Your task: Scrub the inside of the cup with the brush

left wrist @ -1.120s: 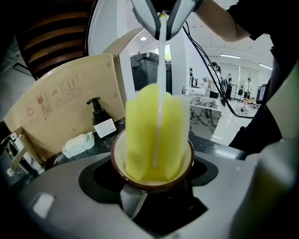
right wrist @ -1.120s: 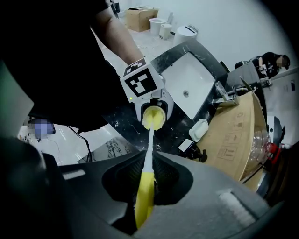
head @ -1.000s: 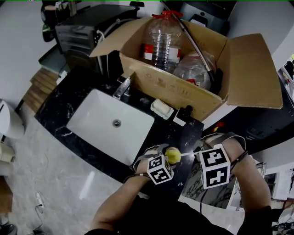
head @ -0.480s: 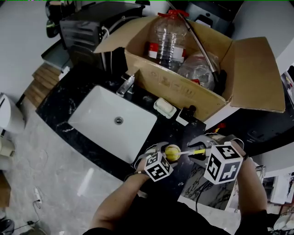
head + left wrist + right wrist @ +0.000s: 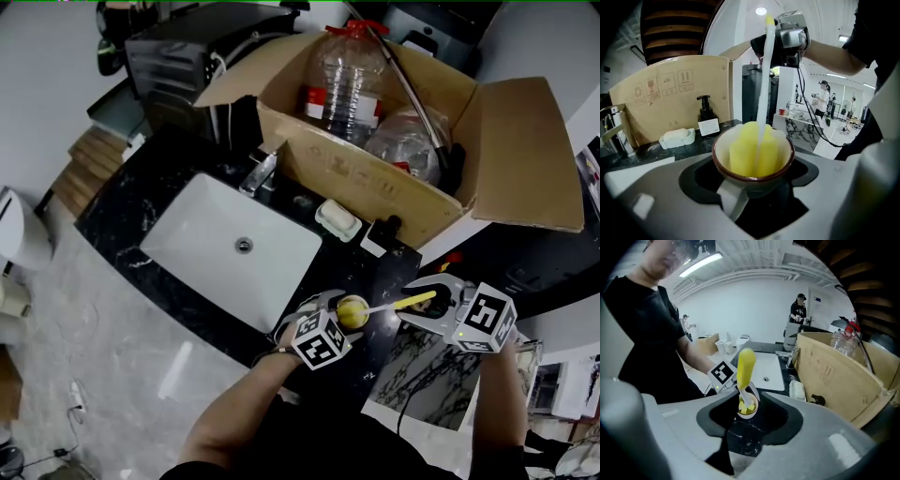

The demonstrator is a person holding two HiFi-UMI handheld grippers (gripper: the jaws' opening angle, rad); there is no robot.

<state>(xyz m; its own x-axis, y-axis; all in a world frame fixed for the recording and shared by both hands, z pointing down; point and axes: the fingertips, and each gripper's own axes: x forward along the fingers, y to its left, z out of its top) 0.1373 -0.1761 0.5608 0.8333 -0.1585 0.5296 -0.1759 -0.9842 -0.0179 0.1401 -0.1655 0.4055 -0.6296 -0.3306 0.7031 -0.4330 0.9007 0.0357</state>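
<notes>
Black desk, sink at ten o'clock: my left tongs clench the cup. My right tongs, just opening, hang loose round the brush, a gap plain only in the right gripper view.

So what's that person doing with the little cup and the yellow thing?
A person is cleaning a cup with a brush over the black counter by the sink. The left gripper grips the cup, with the brush's yellow sponge head pushed down inside. The right gripper has just been opening its jaws; the end of the brush's handle sits between them, not squeezed.
</notes>
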